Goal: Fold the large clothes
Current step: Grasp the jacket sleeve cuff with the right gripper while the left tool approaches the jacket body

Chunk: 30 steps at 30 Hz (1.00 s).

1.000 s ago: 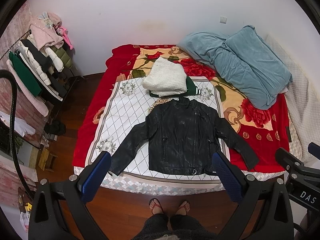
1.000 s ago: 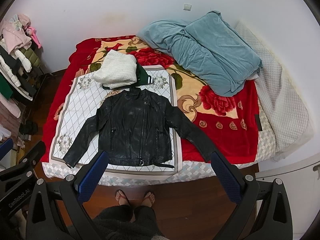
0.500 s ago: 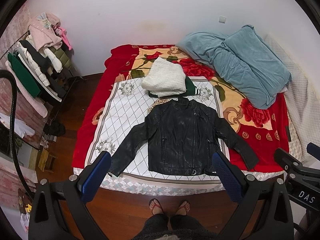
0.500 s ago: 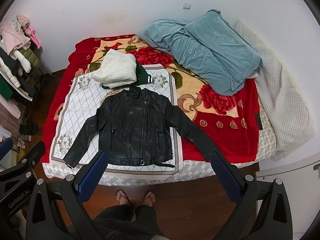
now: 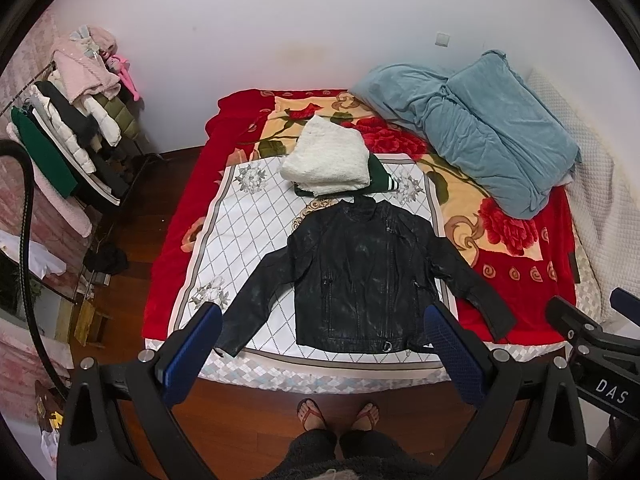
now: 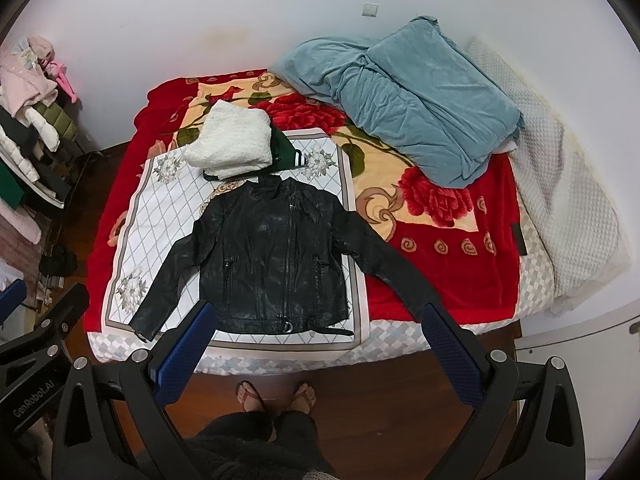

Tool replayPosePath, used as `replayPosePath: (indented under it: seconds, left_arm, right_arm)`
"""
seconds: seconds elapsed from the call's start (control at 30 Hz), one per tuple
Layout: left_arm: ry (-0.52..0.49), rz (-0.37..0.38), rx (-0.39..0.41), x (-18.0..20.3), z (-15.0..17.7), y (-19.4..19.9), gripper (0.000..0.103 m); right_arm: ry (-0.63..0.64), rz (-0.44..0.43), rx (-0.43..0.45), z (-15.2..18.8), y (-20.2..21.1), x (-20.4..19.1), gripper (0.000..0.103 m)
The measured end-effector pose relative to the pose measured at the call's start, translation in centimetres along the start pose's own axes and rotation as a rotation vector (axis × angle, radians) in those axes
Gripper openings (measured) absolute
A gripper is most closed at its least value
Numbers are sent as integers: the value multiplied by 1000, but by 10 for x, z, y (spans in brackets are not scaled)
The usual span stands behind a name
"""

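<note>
A black leather jacket lies flat and front-up on a white diamond-patterned cloth on the bed, sleeves spread to both sides. It also shows in the right wrist view. My left gripper is open and empty, held well above the near bed edge. My right gripper is open and empty too, at about the same height. Neither touches the jacket.
A folded white knit sits on a dark green garment just beyond the jacket's collar. A blue duvet lies at the back right. A clothes rack stands to the left. The person's feet stand on the wood floor.
Both views have shifted only slightly; the jacket and the grippers' openings are unchanged.
</note>
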<state>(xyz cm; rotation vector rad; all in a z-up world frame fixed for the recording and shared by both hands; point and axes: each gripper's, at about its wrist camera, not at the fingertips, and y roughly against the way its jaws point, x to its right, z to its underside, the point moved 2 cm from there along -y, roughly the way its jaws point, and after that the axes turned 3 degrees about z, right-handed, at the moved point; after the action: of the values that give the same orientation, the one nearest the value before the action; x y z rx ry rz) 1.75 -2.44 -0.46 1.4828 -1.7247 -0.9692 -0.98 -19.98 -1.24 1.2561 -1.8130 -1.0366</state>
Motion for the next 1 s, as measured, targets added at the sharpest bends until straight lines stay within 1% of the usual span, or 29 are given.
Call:
replayPosePath:
  seconds: [0.03, 0.13, 0.2, 0.3, 0.4, 0.47, 0.57, 0.63, 0.7, 0.8, 0.87, 0.9, 0.93, 0.97, 1.0]
  left_arm:
    - [-1, 1, 0, 0, -1, -1, 103]
    - [-16, -2, 5, -3, -5, -5, 103]
    - [-57, -39, 45, -4, -12, -15, 103]
    - [-102, -46, 69, -4, -23, -37, 103]
    - [-127, -40, 74, -6, -30, -67, 103]
    - [-133, -28, 77, -4, -32, -90, 103]
    - [-134, -6, 68, 6, -32, -127, 103]
    - [-139, -15, 44, 19, -32, -161, 103]
    - [-145, -22, 30, 30, -33, -185, 103]
    - [-147, -37, -12, 55, -34, -237, 103]
    - [-152, -62, -46, 71, -31, -272, 103]
    - [-156, -77, -65, 81, -30, -293, 103]
    - [-159, -89, -83, 88, -28, -309, 103]
    - [-157, -102, -113, 98, -26, -333, 103]
    - [-151, -105, -141, 106, -23, -355, 103]
  right_arm:
    - [-5, 2, 0, -6, -9, 1, 103]
    - [-28, 4, -3, -8, -14, 1, 103]
    - [-57, -5, 0, -8, -19, 3, 103]
    - [-121, -26, -8, -9, -36, 8, 103]
    - [-207, -21, -34, -6, -69, 20, 103]
    - [-285, -7, -61, -3, -99, 34, 103]
    - [-411, 40, -109, 7, -154, 67, 103]
    - [-480, 63, -140, 17, -194, 92, 103]
    - [-535, 75, -185, 27, -238, 116, 103]
    - [-630, 53, -258, 47, -314, 154, 103]
    - [-740, 4, -299, 66, -370, 185, 103]
    - [-782, -18, -314, 74, -390, 196, 101]
    - [-833, -47, -329, 82, -414, 209, 92]
    - [-899, -87, -339, 93, -445, 227, 85]
    - [-941, -105, -346, 102, -466, 238, 75]
